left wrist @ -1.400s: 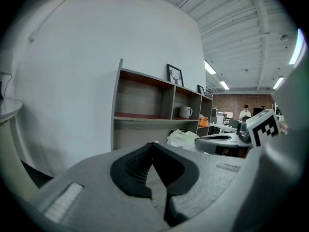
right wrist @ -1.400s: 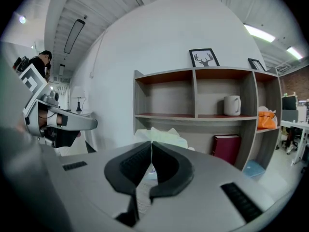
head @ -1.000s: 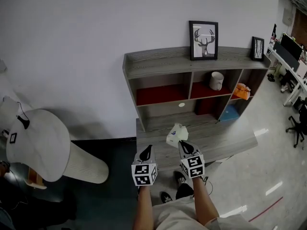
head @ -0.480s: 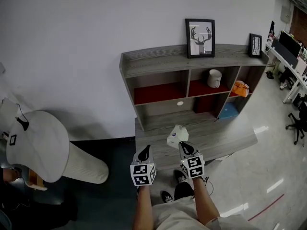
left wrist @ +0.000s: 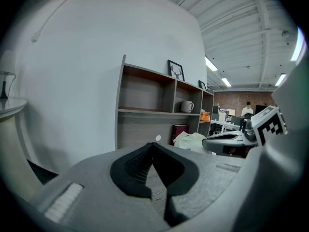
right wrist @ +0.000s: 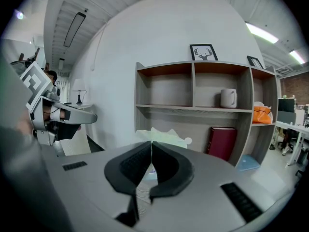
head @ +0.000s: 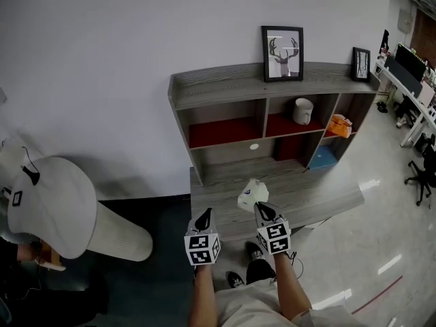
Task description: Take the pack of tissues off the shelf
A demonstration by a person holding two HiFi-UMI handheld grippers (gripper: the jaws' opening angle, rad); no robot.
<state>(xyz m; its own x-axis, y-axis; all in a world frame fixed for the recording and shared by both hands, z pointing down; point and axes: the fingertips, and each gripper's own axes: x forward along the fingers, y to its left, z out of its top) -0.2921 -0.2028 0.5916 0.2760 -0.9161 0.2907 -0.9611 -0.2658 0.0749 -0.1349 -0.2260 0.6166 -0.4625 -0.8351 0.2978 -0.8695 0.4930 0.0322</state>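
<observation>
The pale tissue pack point(head: 251, 195) lies on the grey wooden ledge point(head: 320, 197) in front of the shelf unit point(head: 225, 90). In the right gripper view the pack point(right wrist: 164, 136) shows just past the jaw tips. My right gripper point(head: 263, 210) is shut, its tips close behind the pack, and I see nothing pinched between them. My left gripper point(head: 204, 218) hangs over the ledge's near left part, shut and holding nothing. From the left gripper view the pack point(left wrist: 189, 140) sits beside the right gripper's jaw point(left wrist: 227, 139).
The shelf holds a white mug point(head: 302, 111), an orange bag point(head: 340, 125), a red book point(right wrist: 221, 143) and a blue item point(head: 327, 159). Two framed pictures point(head: 282, 44) stand on top. A white padded chair point(head: 51, 206) is at the left. Shoes point(head: 253, 252) show below the ledge.
The head view has shifted slightly. Both grippers and the tissue pack keep the same places relative to each other.
</observation>
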